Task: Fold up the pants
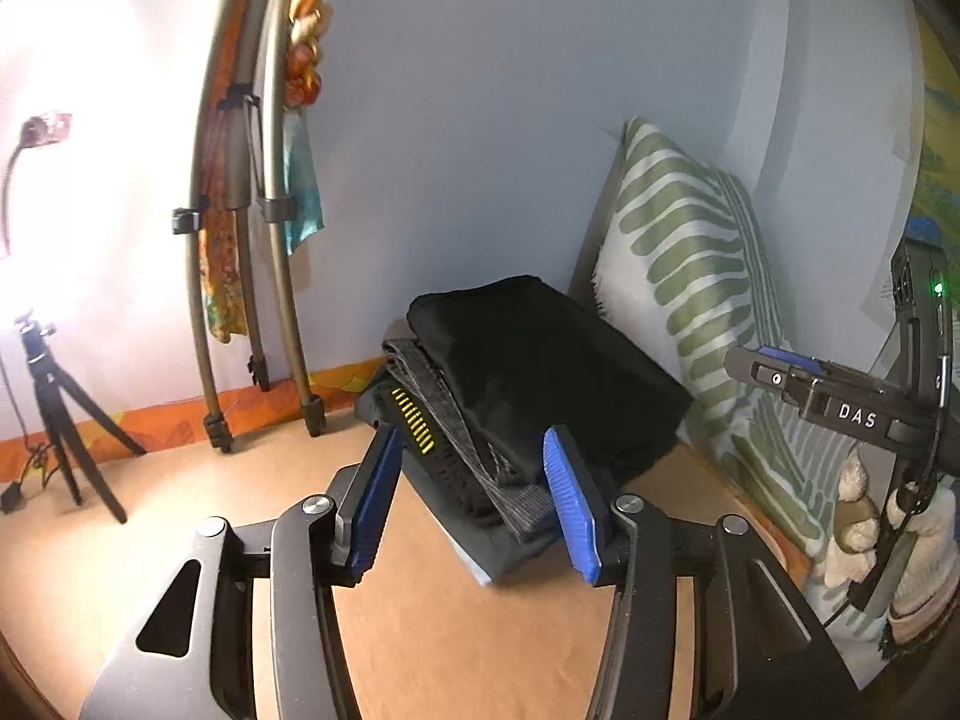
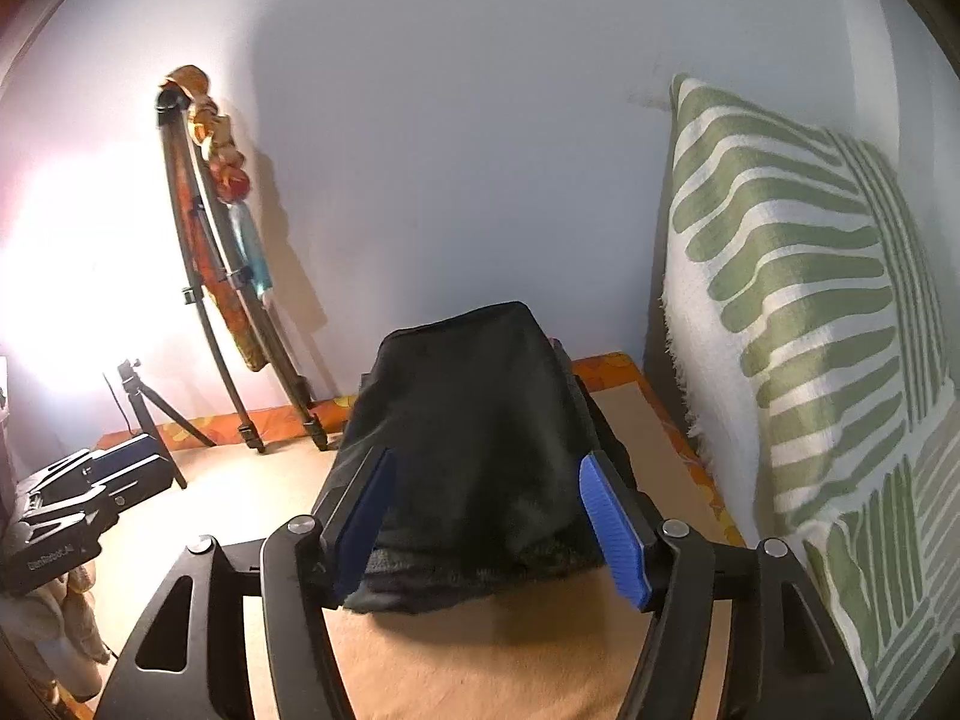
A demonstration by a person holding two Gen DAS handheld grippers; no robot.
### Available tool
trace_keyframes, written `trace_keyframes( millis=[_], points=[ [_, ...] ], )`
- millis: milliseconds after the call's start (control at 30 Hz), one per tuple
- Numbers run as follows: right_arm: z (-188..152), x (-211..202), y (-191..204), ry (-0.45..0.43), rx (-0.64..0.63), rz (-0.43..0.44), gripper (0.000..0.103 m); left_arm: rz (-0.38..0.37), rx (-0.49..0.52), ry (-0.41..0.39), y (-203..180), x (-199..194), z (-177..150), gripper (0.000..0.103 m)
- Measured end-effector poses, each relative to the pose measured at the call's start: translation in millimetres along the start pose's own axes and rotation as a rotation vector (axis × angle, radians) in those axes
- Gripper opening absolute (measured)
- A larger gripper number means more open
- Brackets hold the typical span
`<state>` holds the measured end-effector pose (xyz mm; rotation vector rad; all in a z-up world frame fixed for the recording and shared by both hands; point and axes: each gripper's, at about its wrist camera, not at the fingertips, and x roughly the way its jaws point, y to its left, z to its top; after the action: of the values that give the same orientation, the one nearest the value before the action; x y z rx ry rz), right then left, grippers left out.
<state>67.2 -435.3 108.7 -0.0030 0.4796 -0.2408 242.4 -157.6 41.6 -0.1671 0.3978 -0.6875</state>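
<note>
My left gripper stands with its blue pads apart and nothing pressed between them, just short of a stack of folded clothes on the tan surface, whether a bed or a mat I cannot tell; the folded black pants lie on top of that stack, over a grey garment and a dark one with yellow stripes, near the surface's far edge by the wall. In the right wrist view my right gripper is likewise spread wide, its pads flanking the near end of the black pants without clearly pressing on them. A green-and-white patterned pillow leans upright along the right edge, just beside the stack. Tripods draped with orange and blue cloth lean against the wall at the far left corner, and a small black tripod stands near a bright glare there
</note>
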Motion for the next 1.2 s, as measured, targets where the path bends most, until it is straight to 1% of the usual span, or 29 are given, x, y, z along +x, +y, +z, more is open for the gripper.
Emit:
trace_keyframes(
  millis=[167, 300, 467, 567, 633, 767, 833, 967, 1033, 1100, 1200],
  points=[
    [-14.3, -31.3, 14.9, -0.026, -0.008, -0.002, 0.072, -0.020, -0.013, -0.016, -3.9, -29.6, -12.3, 0.050],
    [-27.9, -51.5, 29.5, -0.048, -0.024, 0.000, 0.078, -0.031, -0.015, -0.028, -8.4, -55.0, -24.7, 0.055],
    [-47.4, -70.7, 46.9, -0.057, -0.034, 0.017, 0.082, -0.025, 0.022, -0.046, -13.2, -82.5, -39.6, 0.058],
    [-59.0, -77.5, 56.7, -0.063, -0.039, 0.027, 0.084, -0.020, 0.035, -0.051, -12.9, -96.4, -51.3, 0.061],
    [-65.2, -80.7, 60.7, -0.070, -0.039, 0.023, 0.085, -0.022, 0.031, -0.043, -10.2, -100.9, -58.9, 0.062],
    [-80.4, -84.3, 69.4, -0.087, -0.035, 0.009, 0.093, -0.023, 0.025, -0.030, -6.2, -106.3, -76.0, 0.064],
    [-87.1, -82.1, 73.7, -0.090, -0.038, 0.003, 0.093, -0.014, 0.026, -0.032, -4.4, -108.1, -85.4, 0.070],
    [-102.2, -73.7, 82.2, -0.082, -0.042, -0.012, 0.093, 0.012, 0.020, -0.026, 0.1, -106.1, -101.4, 0.076],
    [-107.4, -69.5, 83.8, -0.076, -0.032, -0.010, 0.093, 0.038, 0.024, -0.016, 1.8, -102.9, -107.0, 0.079],
    [-111.3, -65.3, 84.4, -0.072, -0.024, -0.014, 0.093, 0.049, 0.034, 0.002, 2.9, -98.5, -110.3, 0.079],
    [-116.1, -59.0, 85.5, -0.074, -0.026, -0.028, 0.093, 0.058, 0.031, 0.003, 6.1, -95.9, -113.3, 0.079]
  ],
)
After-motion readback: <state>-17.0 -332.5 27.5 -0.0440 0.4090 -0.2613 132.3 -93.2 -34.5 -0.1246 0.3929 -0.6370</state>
